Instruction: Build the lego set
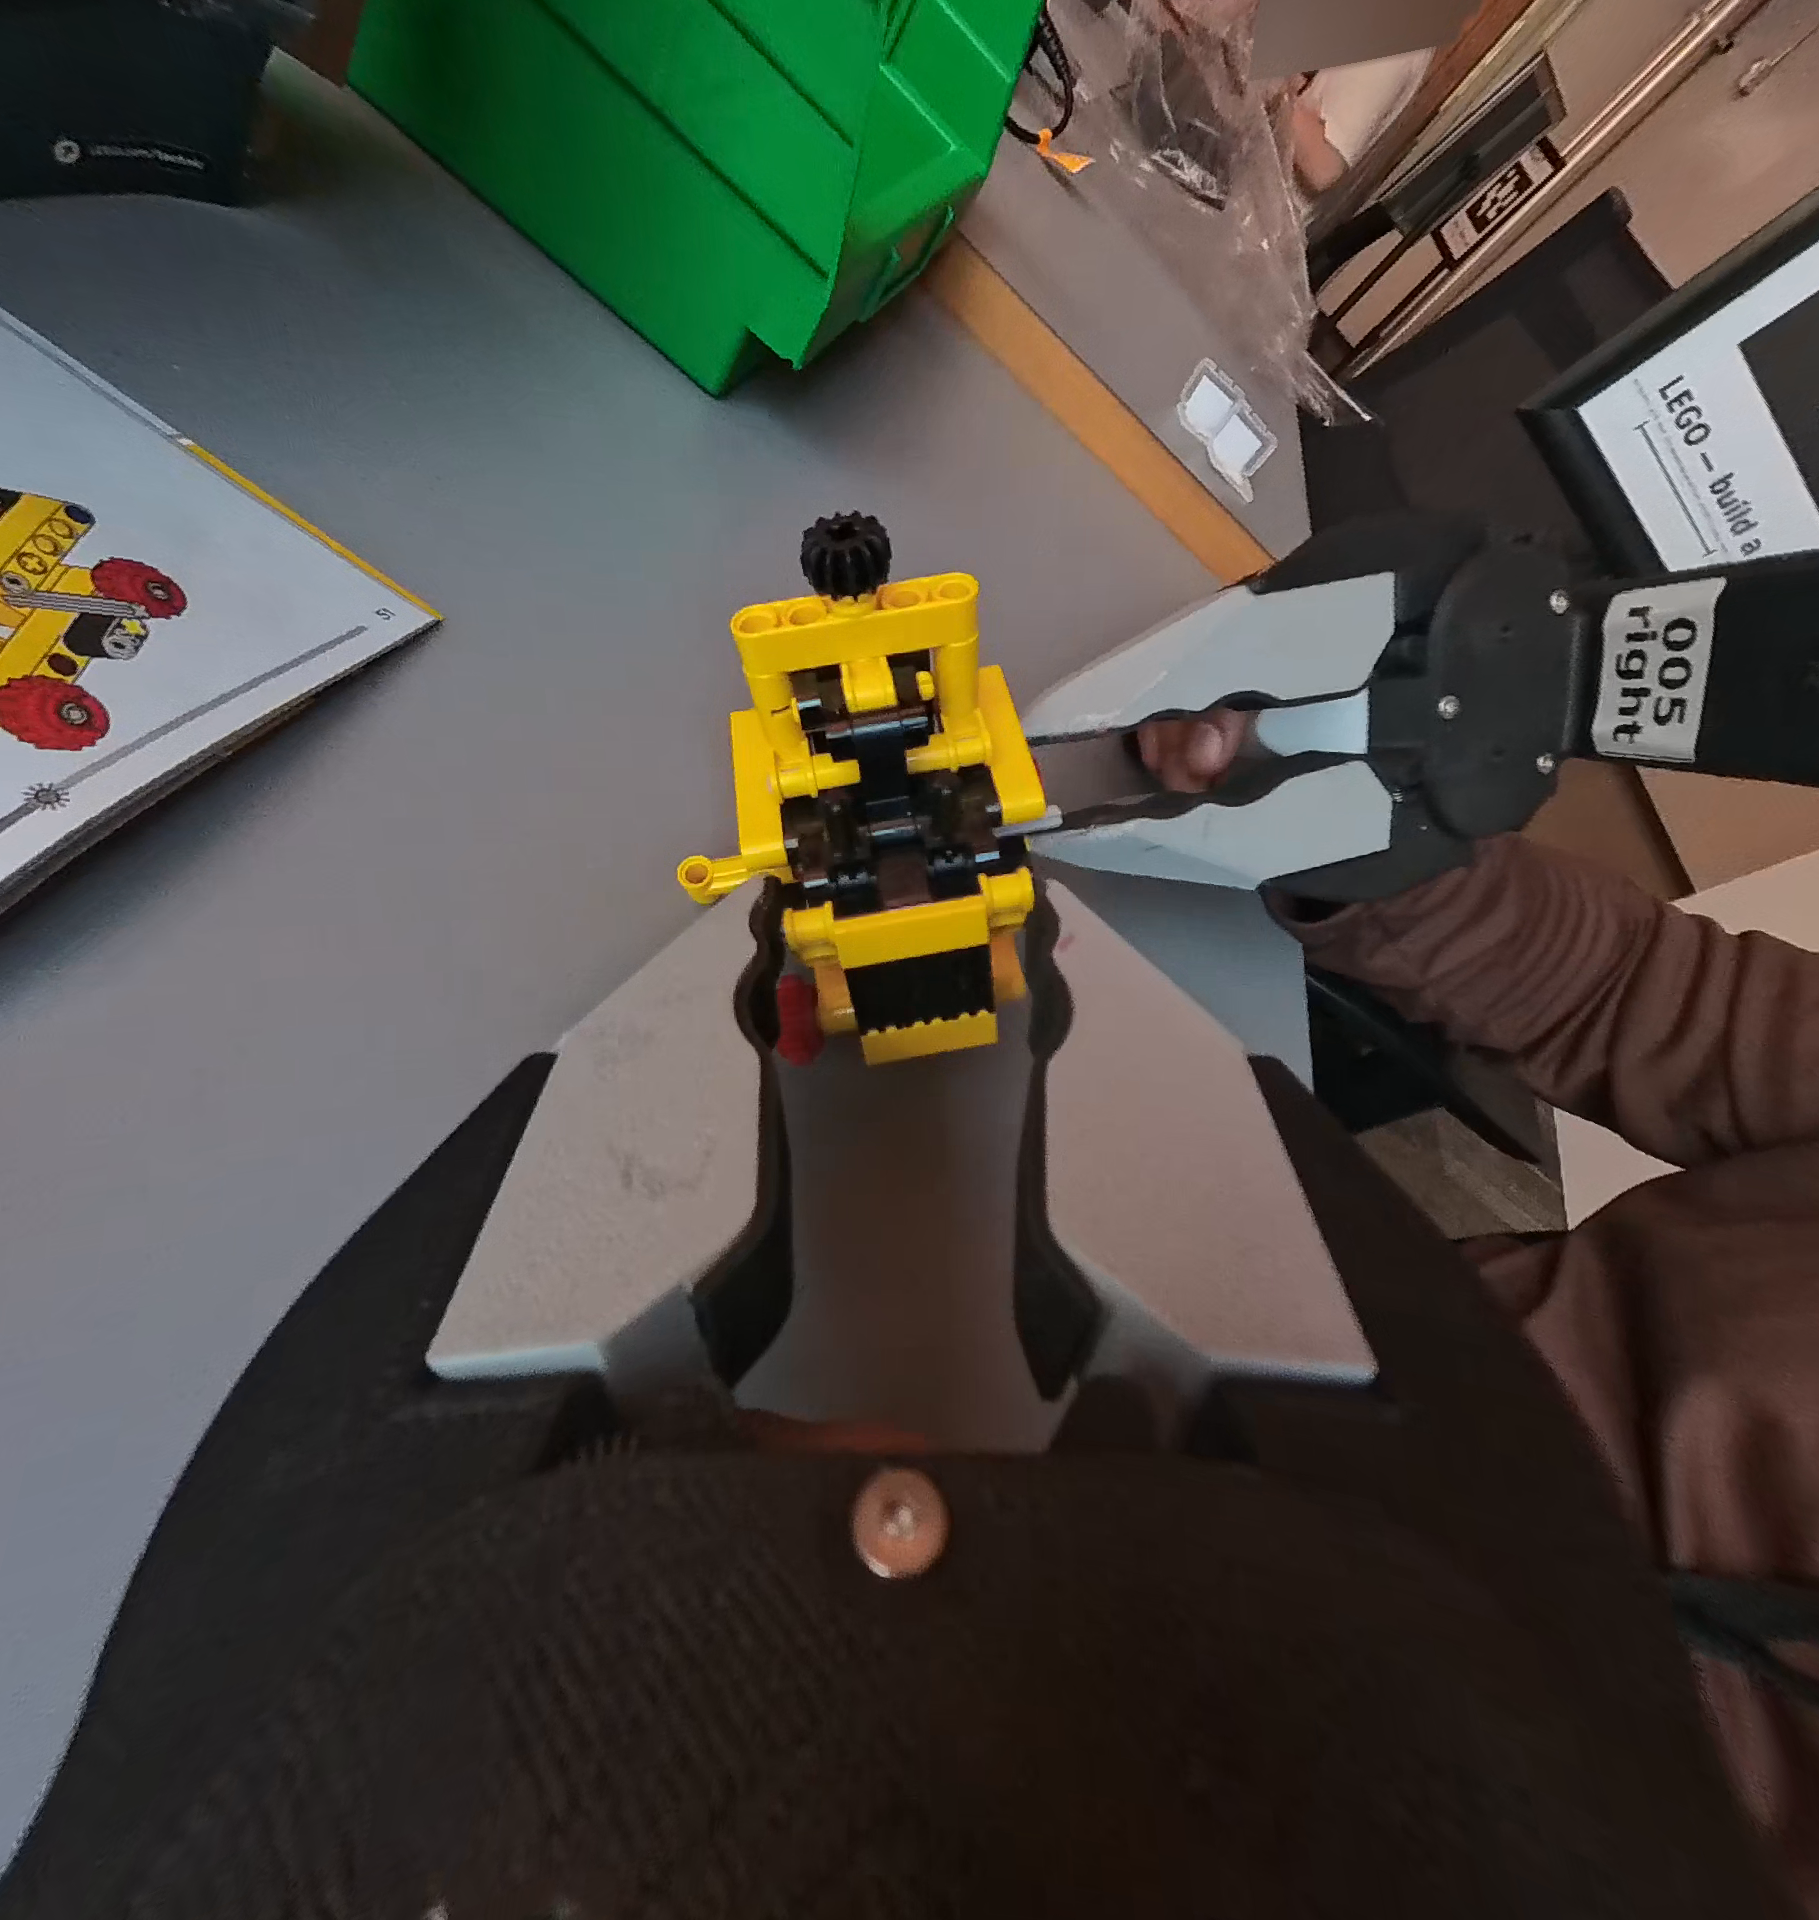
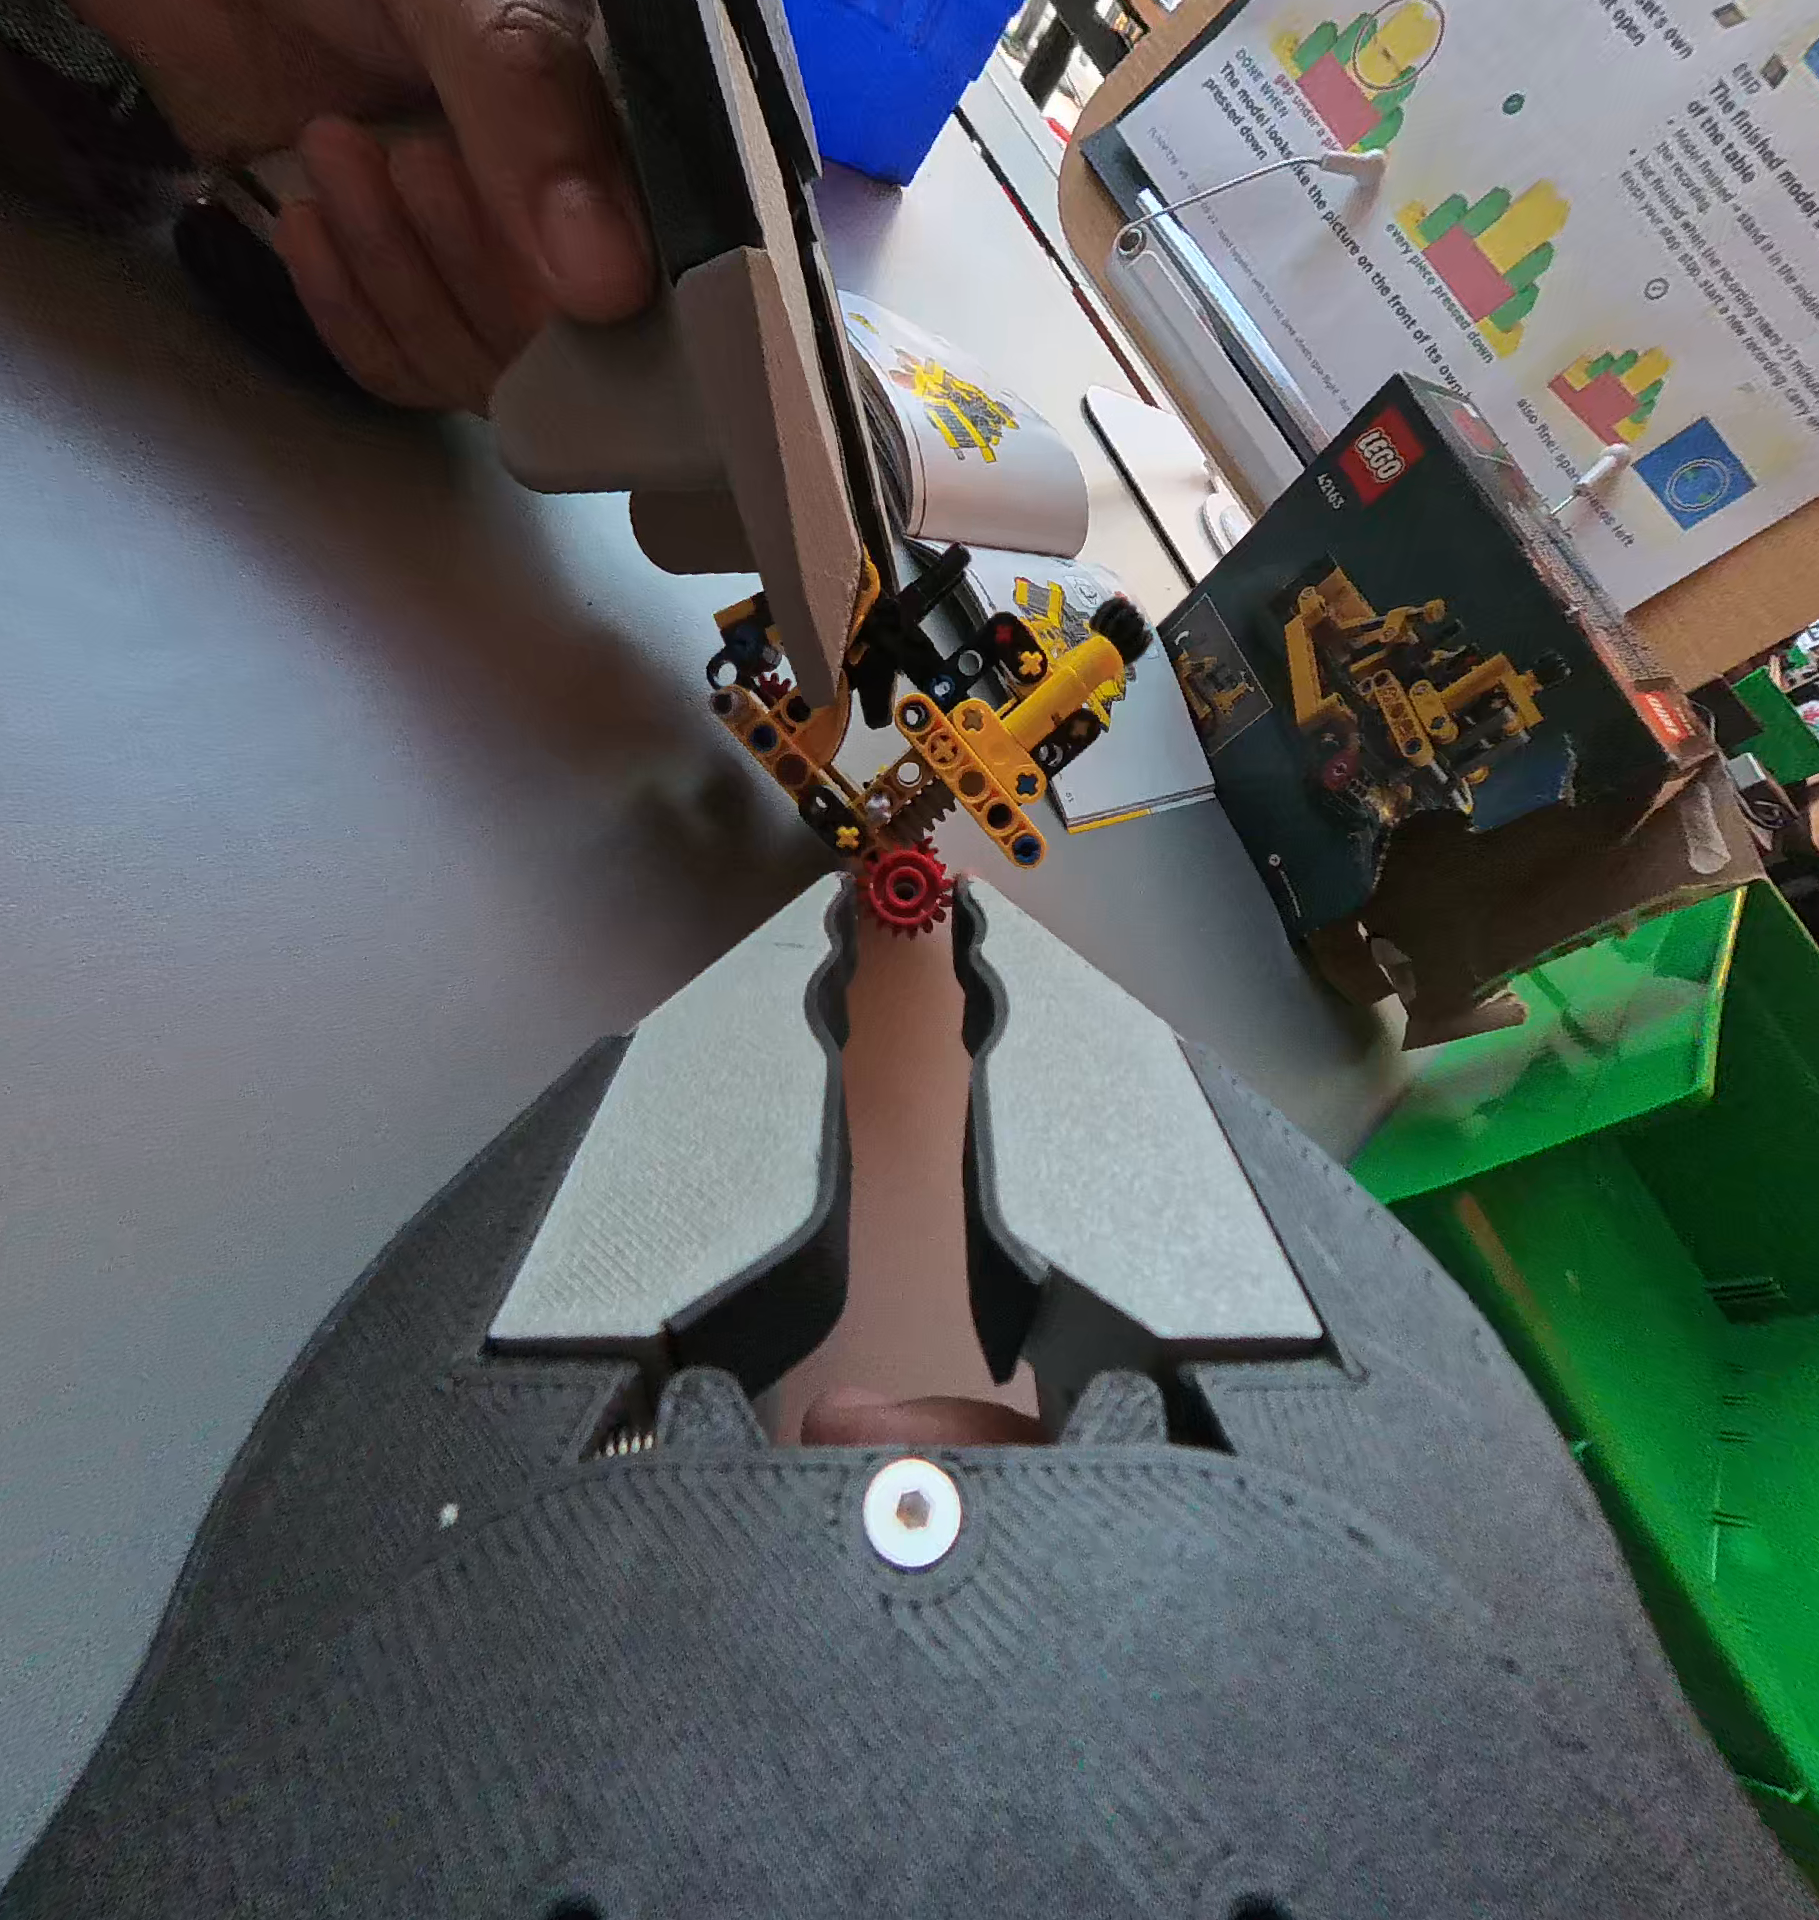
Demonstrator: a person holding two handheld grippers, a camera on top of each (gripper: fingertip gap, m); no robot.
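My left gripper (image 1: 897,966) is shut on the lower end of a yellow and black Lego model (image 1: 879,748) and holds it above the grey table (image 1: 417,1039). A black gear (image 1: 845,556) tops the model. My right gripper (image 2: 903,906) is shut on a small red gear (image 2: 903,885) and holds it against the model's side (image 2: 972,758), by a grey axle end (image 1: 1030,826). In the left wrist view the right gripper (image 1: 1035,784) comes in from the right. The left gripper's finger (image 2: 801,540) covers part of the model in the right wrist view.
An open instruction booklet (image 1: 157,644) lies at the left. A green bin (image 1: 697,177) stands behind the model and another green bin (image 2: 1611,1143) at the right. The dark Lego box (image 2: 1424,665) leans by an instruction board (image 2: 1507,208). The table's edge (image 1: 1092,405) runs at the right. Spacing between my two grippers at the tips: around 4 cm.
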